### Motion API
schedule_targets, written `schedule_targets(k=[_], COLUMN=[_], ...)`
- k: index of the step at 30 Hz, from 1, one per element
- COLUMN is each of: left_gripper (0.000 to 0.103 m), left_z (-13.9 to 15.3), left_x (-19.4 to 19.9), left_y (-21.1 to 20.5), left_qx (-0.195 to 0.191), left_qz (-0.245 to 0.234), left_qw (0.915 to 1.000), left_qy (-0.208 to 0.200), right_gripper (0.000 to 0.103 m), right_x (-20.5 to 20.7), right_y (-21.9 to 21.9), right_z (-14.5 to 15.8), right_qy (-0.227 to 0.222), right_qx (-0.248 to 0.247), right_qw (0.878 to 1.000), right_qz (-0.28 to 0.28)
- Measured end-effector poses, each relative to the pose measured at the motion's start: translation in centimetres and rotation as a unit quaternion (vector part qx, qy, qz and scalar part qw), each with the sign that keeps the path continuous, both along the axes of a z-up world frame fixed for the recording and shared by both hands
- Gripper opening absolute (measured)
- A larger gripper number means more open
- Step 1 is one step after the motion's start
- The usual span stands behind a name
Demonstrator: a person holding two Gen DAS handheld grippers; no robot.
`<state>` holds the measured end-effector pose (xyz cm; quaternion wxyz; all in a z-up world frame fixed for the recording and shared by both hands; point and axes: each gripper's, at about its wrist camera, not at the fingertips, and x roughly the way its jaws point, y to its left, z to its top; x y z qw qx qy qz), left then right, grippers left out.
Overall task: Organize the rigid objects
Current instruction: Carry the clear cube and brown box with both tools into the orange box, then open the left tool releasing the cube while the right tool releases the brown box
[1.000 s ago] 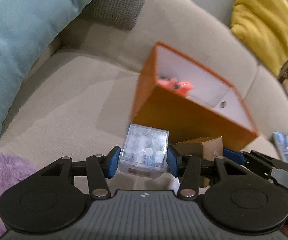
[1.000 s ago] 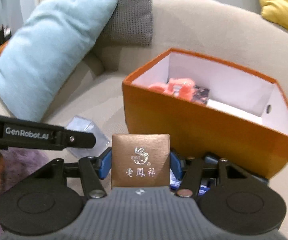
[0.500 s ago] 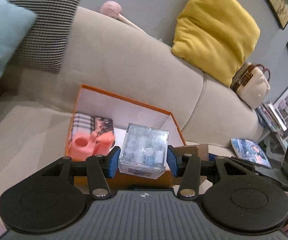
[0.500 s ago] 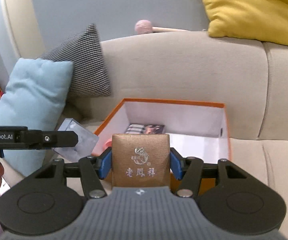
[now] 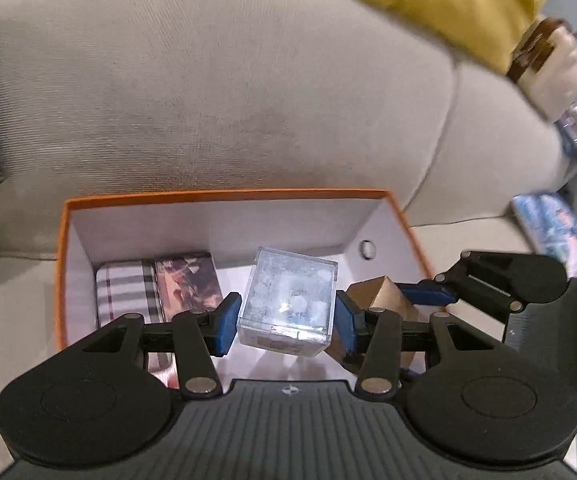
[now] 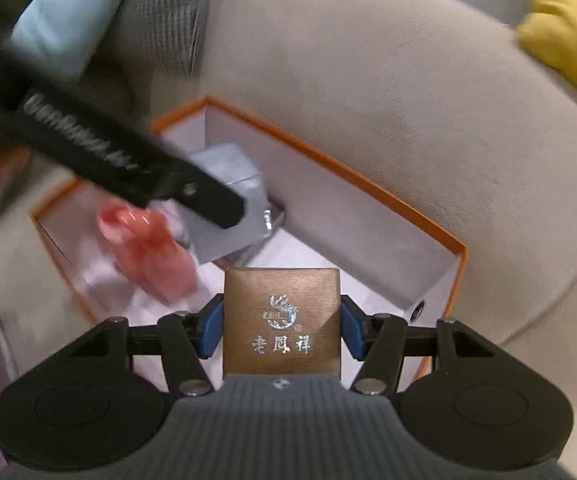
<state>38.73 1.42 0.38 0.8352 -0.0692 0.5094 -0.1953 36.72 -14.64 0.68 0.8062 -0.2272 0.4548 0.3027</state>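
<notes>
The bronze box held in the right tongs bears a silver crest over the characters 老凤祥. White lettering on the arm of the left tongs is blurred, possibly "GenRobot.AI".

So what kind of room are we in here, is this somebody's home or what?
Most likely a home living room. The work happens on a beige fabric sofa with a yellow cushion and a houndstooth cushion on it. An orange box sits on the seat.
</notes>
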Motion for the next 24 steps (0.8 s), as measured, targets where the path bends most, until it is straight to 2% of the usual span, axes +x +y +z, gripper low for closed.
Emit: schedule_targets(k=[3,6,10,14,20,24], left_gripper=[0.056,0.056,0.056,0.056,0.056,0.056], left_z=[-1.8,-3.5,-5.1,-6.6,-8.2,-8.9], left_x=[2.0,3.7,5.2,6.1,6.4,6.2], left_y=[-1.1,-1.8,-2.7,-3.1,-3.3,-3.1], left_qx=[0.022,0.038,0.055,0.049,0.054,0.045], left_qz=[-0.004,0.005,0.022,0.043,0.069,0.073], left_qw=[0.9995,0.9983,0.9966,0.9944,0.9918,0.9899], left_qy=[0.021,0.045,0.057,0.083,0.093,0.113], right_gripper=[0.06,0.06,0.06,0.06,0.06,0.059], right_x=[1.7,3.2,4.1,4.5,4.6,4.6], right_y=[0.2,0.0,0.0,0.4,0.7,1.0], right_z=[-1.4,-2.4,-3.6,-5.1,-6.5,-7.4], right_qy=[0.005,0.016,0.025,0.024,0.012,0.003], right_qx=[-0.03,-0.037,-0.047,-0.073,-0.09,-0.114], right_qw=[0.998,0.996,0.989,0.98,0.965,0.96], right_qz=[0.047,0.083,0.138,0.184,0.245,0.256])
